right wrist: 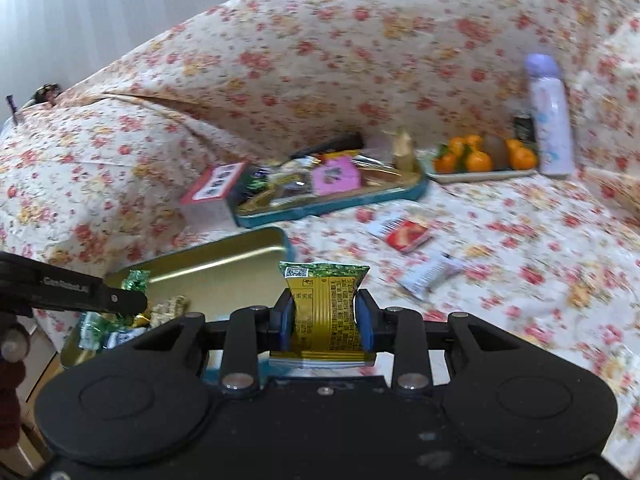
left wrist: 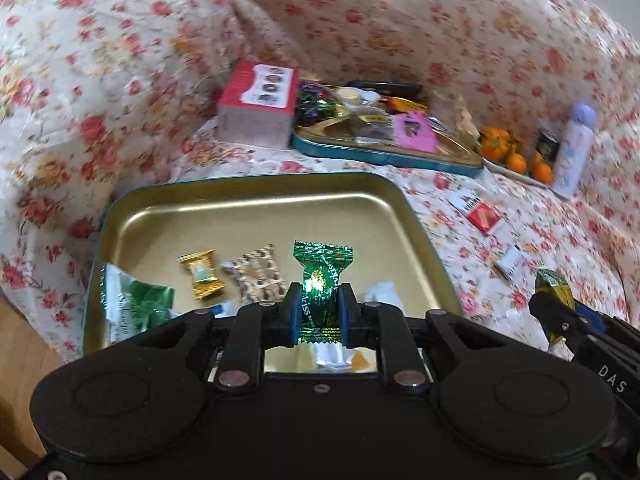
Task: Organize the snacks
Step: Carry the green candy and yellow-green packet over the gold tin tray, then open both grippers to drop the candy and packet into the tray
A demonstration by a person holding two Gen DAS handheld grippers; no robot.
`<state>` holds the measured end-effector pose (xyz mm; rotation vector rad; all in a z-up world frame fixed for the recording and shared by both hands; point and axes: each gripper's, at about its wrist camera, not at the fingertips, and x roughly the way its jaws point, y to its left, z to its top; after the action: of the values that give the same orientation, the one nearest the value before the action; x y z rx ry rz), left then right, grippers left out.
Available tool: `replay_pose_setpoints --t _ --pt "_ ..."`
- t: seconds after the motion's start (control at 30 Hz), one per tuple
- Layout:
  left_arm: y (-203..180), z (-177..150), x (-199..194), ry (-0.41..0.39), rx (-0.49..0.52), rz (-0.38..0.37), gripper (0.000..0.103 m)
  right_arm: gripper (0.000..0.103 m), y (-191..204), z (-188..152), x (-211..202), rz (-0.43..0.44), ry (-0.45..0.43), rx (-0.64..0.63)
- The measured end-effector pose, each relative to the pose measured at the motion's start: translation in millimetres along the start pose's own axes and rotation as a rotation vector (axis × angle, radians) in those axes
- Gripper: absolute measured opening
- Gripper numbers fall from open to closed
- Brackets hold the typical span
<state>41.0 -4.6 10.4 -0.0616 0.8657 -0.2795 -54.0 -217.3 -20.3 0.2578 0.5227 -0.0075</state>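
The left gripper (left wrist: 319,309) hangs over the near gold tin (left wrist: 248,204), jaws closed on the waist of a green candy (left wrist: 322,276), whose twisted top stands clear above the blue pads (left wrist: 294,312). Below it in the tin lie a gold sweet (left wrist: 201,274) and a patterned wrapper (left wrist: 256,274). The right gripper (right wrist: 325,318), off to the side above the floral cloth (right wrist: 520,280), pinches a yellow-green packet (right wrist: 325,304) between its pads, upright, its crimped top above the fingers. A fuller tin (right wrist: 332,196) sits further back.
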Motion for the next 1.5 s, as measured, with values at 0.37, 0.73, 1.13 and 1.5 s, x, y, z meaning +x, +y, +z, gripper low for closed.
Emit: replay_pose_setpoints --t 0.37,0.73,1.13,1.5 --pt "12.9 -7.6 5.9 0.018 0.015 -0.012 0.024 0.034 49.9 25.3 41.2 0.066 0.011 -0.08" --pt "47.1 -2.8 14.0 0.052 -0.12 -0.036 0.026 0.034 92.0 21.0 76.1 0.107 0.068 -0.156" --pt "44.8 -4.5 15.3 0.088 -0.133 -0.073 0.028 0.04 101.1 32.6 101.9 0.092 0.067 -0.135" --pt "34.0 -9.3 15.5 0.081 -0.095 -0.031 0.028 0.042 83.1 17.4 75.1 0.046 0.037 -0.146"
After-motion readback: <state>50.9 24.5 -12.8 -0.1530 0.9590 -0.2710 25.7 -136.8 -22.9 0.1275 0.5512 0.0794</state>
